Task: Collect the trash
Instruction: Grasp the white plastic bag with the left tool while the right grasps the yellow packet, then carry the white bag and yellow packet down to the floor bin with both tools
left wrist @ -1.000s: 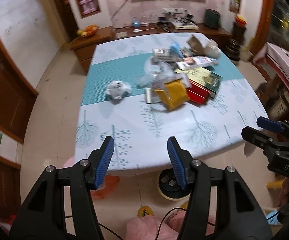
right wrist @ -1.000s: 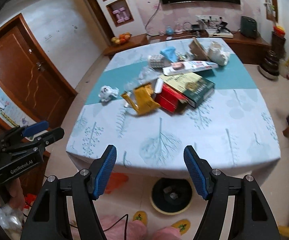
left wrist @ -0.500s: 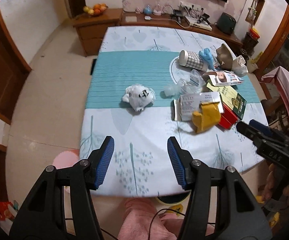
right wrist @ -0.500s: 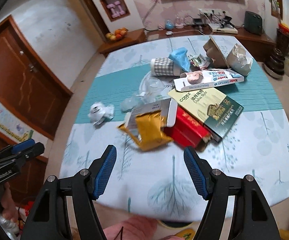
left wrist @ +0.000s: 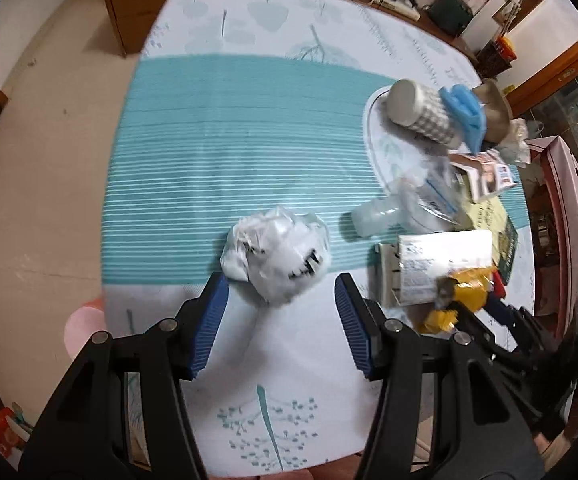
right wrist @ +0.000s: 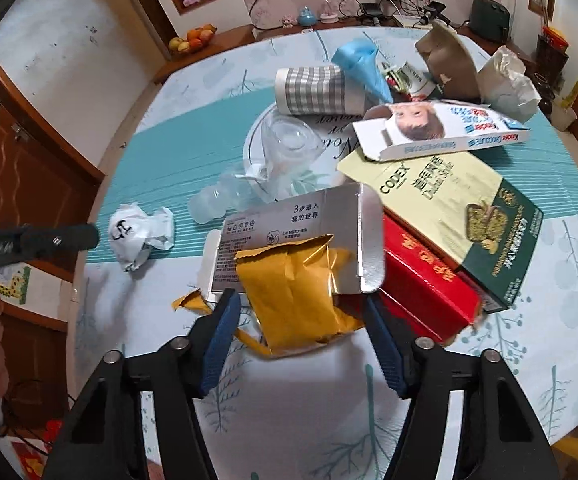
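Note:
A crumpled white plastic wad (left wrist: 277,256) lies on the table (left wrist: 229,128) where the teal stripe ends. My left gripper (left wrist: 281,284) hangs open just above it, the wad's near part between the blue pads (left wrist: 213,312). The right wrist view shows the same wad (right wrist: 139,236) with the left gripper (right wrist: 85,236) coming in from the left. A torn yellow foil wrapper (right wrist: 293,292) lies between the fingers of my right gripper (right wrist: 301,300). Its jaws are closing, and the pads stand just clear of the foil. In the left wrist view the right gripper (left wrist: 485,314) is by that wrapper (left wrist: 465,296).
Behind the wrapper lie a silver-white carton (right wrist: 297,224), a red box (right wrist: 421,276), a green and cream box (right wrist: 449,208) and a white snack box (right wrist: 441,128). A crushed clear bottle (right wrist: 225,196), a checked cup (right wrist: 313,90), a blue bag (right wrist: 361,66) and a brown paper bag (right wrist: 445,60) lie further back.
Both grippers have dropped toward the table and moved forward: the left over the white wad, the right over the yellow wrapper. The right jaws have narrowed.

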